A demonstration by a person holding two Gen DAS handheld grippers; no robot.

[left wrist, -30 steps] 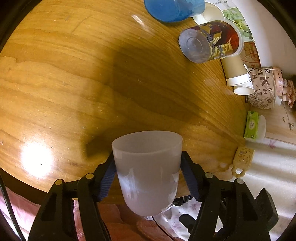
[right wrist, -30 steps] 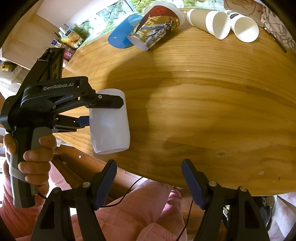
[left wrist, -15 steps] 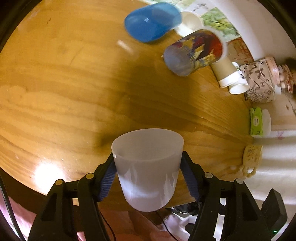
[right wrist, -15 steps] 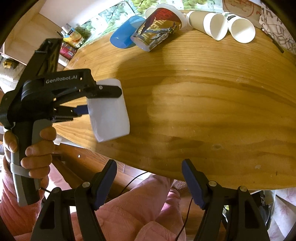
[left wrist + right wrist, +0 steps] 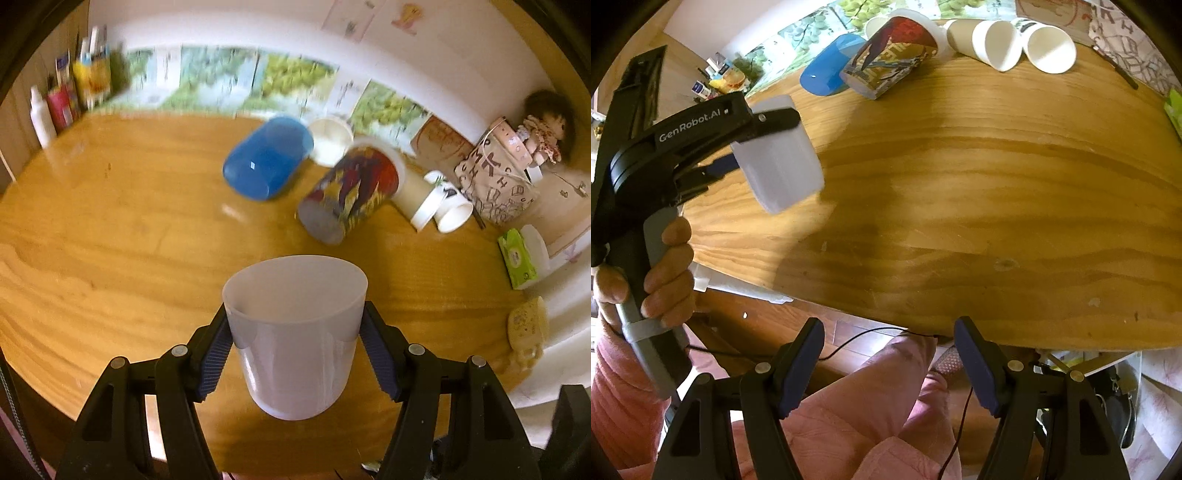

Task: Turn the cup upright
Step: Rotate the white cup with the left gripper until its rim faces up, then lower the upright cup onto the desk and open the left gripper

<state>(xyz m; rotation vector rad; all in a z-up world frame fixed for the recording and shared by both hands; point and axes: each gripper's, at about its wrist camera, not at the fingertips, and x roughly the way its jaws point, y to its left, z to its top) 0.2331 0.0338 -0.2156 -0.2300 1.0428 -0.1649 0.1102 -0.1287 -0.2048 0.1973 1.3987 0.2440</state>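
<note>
My left gripper (image 5: 295, 332) is shut on a white plastic cup (image 5: 295, 343), its blue pads pressing the sides just below the rim. The cup is held in the air above the wooden table (image 5: 110, 240), rim up. In the right wrist view the same cup (image 5: 781, 173) hangs tilted in the left gripper (image 5: 764, 133) over the table's left part, base down toward the table. My right gripper (image 5: 888, 363) is open and empty, below the table's near edge, over pink-clothed legs.
Several cups lie on their sides at the back: a blue one (image 5: 267, 162), a printed one (image 5: 349, 194), paper cups (image 5: 432, 206). A patterned bag (image 5: 495, 184), a doll (image 5: 543, 133) and a green tissue pack (image 5: 517, 258) are at the right. Bottles (image 5: 40, 118) stand far left.
The left gripper has tilted up with the cup, so the far wall and back of the table come into view. The cup swung toward upright. The right gripper stayed open near the table edge.
</note>
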